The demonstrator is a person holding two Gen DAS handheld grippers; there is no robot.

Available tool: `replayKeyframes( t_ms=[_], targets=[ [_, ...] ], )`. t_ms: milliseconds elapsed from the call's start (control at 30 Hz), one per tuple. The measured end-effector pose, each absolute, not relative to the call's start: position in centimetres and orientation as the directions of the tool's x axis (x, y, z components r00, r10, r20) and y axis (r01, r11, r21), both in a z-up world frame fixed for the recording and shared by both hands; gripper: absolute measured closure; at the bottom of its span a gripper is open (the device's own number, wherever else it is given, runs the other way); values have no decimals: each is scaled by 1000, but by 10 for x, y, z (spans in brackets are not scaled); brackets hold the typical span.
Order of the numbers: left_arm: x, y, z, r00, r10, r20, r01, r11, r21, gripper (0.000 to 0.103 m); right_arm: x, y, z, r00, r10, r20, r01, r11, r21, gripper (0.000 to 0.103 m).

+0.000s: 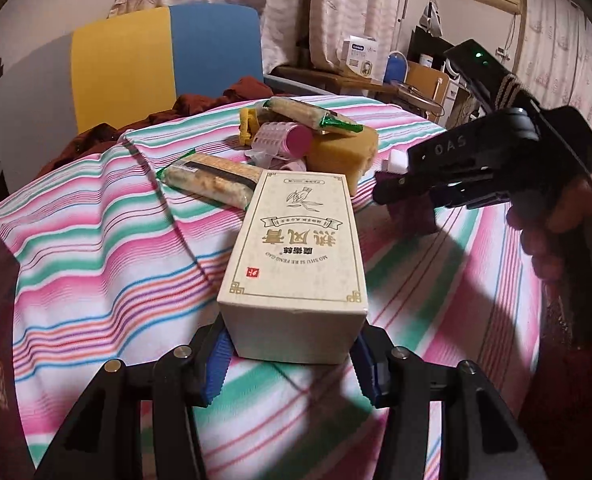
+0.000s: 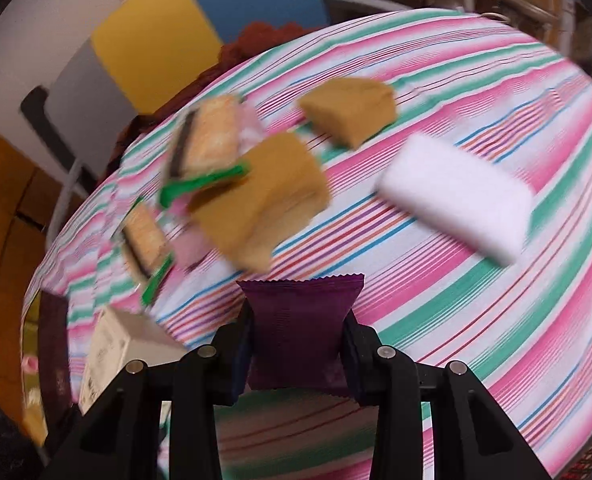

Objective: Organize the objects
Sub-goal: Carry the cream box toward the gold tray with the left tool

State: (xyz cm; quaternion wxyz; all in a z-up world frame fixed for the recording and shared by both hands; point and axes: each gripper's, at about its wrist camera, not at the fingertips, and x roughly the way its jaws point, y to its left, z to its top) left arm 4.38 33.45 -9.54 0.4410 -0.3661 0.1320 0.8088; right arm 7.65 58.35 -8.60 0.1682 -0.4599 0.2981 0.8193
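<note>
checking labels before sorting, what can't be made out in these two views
- Purple foil packet, right wrist view: no print readable; the right gripper covers its sides.
- Tan sponge blocks, right wrist view: motion-blurred.
- Cream cardboard box, left wrist view: underside hidden, small print unreadable.

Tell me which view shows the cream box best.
The left wrist view. There the cream box fills the middle, sharp, its printed top readable, held between the left gripper's pads. The right wrist view catches only a blurred corner of the box at its lower left edge.
</note>
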Motion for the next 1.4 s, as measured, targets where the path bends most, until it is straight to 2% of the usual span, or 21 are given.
replayKeyframes(
  t_ms=[133, 267, 600, 867, 1233, 1400],
  targets=[
    [46, 315, -94, -341, 635, -694, -787, -596, -158, 51, 69, 571, -85, -528, -20, -849, -485, -814, 320, 64],
    [59, 294, -92, -357, 643, -678, -792, -593, -145, 51, 59, 556, -86, -533, -57, -844, -416, -851, 320, 64],
    [76, 244, -59, -410, 692, -595, -782, -602, -161, 51, 39, 523, -83, -528, 9, -849, -307, -934, 180, 64],
    [71, 198, -38, -482, 681, -552, -728, -661, -180, 51, 39, 497, -67, -596, -5, -803, -210, -964, 161, 64],
    [54, 132, -29, -573, 629, -525, -613, -754, -235, 51, 37, 390, -54, -631, -193, -751, 0, -968, 250, 64],
    [45, 102, -27, -629, 583, -514, -539, -803, -252, 51, 41, 343, -39, -657, -291, -695, 64, -941, 333, 64]
  ],
)
